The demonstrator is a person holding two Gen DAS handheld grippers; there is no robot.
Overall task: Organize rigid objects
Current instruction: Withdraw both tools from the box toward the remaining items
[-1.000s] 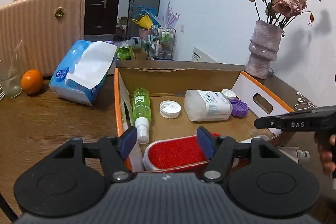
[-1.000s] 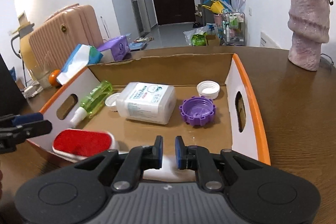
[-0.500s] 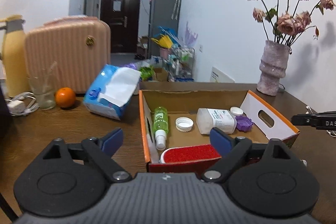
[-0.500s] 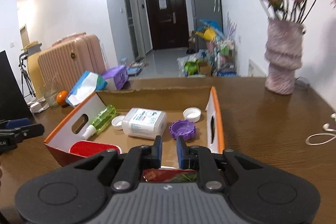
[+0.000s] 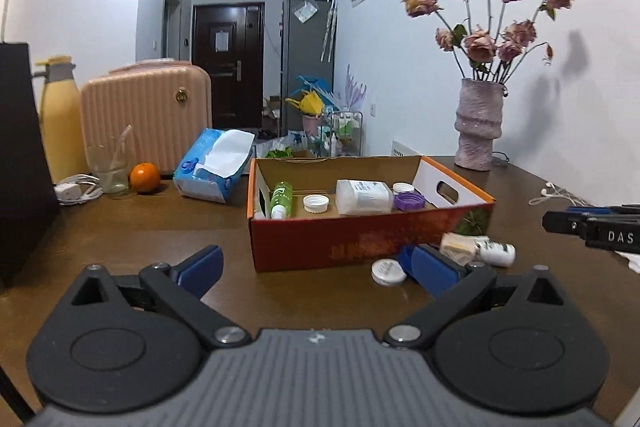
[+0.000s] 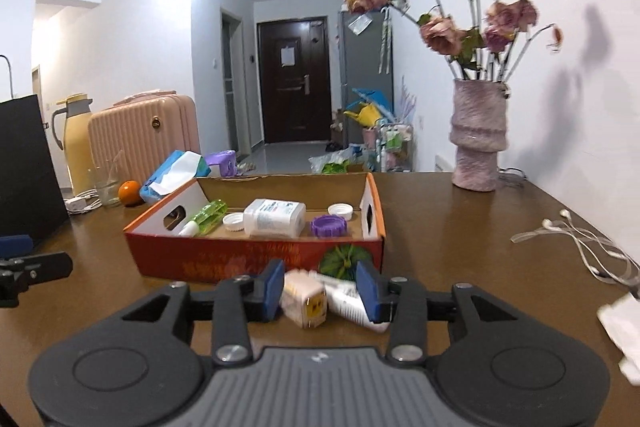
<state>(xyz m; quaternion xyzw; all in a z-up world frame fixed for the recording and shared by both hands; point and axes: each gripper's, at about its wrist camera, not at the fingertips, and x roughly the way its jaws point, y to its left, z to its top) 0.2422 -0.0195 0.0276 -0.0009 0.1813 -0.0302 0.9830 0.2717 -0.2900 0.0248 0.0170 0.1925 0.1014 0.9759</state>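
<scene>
An orange-rimmed cardboard box sits on the brown table and holds a green spray bottle, a white pill bottle, a purple cap and white caps. In front of it lie a small beige box, a white tube and a white round lid. My right gripper is open, its fingers on either side of the beige box and tube. My left gripper is open and empty, back from the box.
A purple vase of dried roses stands at the back right. White earphones lie at the right. A tissue pack, orange, glass, pink suitcase, yellow jug and black object stand at the left.
Both grippers pulled back from over the box to the table in front of it. The right gripper opened around the beige box and tube. The left gripper opened wider.
</scene>
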